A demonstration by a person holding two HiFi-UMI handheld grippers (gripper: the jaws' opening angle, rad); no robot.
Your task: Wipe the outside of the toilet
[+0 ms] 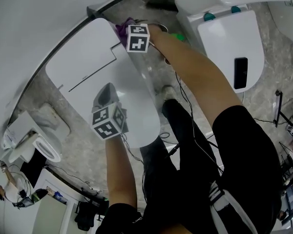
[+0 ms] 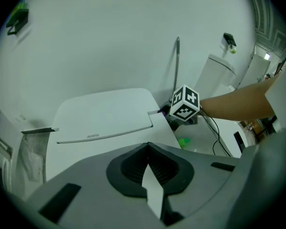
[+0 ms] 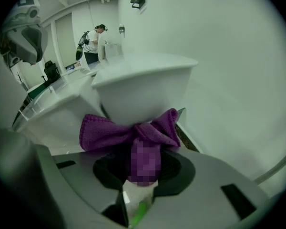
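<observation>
Head view: a white ceramic toilet with its lid down (image 1: 88,67) is seen from above. The left gripper (image 1: 105,95) is held over the lid. The right gripper (image 1: 129,27) is up at the toilet's back corner, where a purple microfibre cloth (image 1: 121,30) is bunched.

Left gripper view: the jaws are seen closed together with nothing gripped, pointed down at the toilet lid.

Right gripper view: the cloth is pinched tight between the jaws and laid up against the toilet's rounded white outside.
</observation>
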